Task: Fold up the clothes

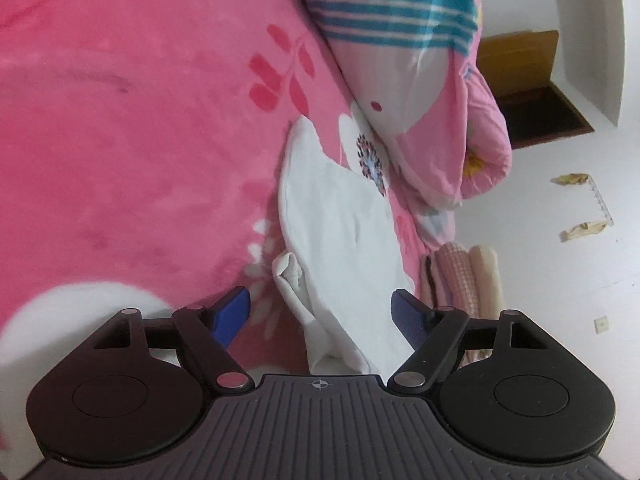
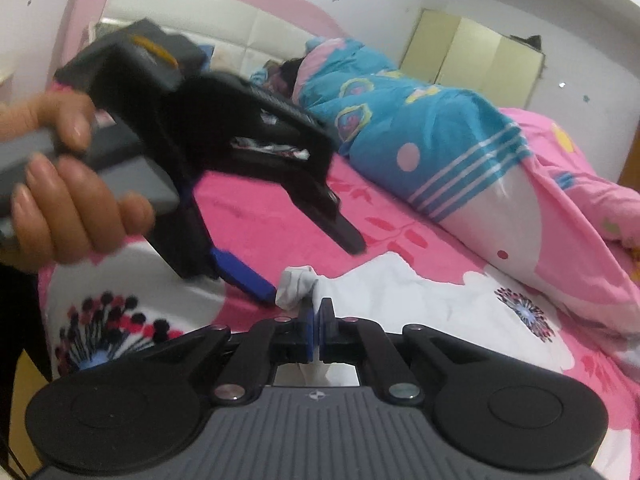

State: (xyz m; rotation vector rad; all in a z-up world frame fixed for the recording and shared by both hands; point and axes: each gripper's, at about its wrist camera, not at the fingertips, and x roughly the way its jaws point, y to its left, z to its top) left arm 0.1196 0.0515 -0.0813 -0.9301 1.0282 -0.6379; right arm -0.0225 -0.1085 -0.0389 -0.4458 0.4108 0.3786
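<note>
From where I sat, the pink bedspread point(image 1: 132, 128) filled most of both views, printed with red leaves and white flowers. Along its far side lay a rolled quilt point(image 2: 432, 148) in blue, pink and white, and under one end of it I could make out someone's dark hair and nothing more. Beyond the bed's edge the left wrist view showed a pale floor point(image 1: 560, 280) with a few scraps on it.

The white garment point(image 1: 340, 232) lay crumpled on the bedspread just beside the quilt, with one bunched end point(image 2: 296, 286) nearest my grippers.

The left gripper point(image 1: 322, 312) had its blue-padded jaws standing wide, one on either side of the garment's near end, neither pad pressing on the cloth. In the right wrist view I saw a hand point(image 2: 68, 196) wrapped around its grey handle.

The right gripper point(image 2: 317, 316) had its jaws closed tight, pinching a fold of the white cloth that ran down between the pads.
</note>
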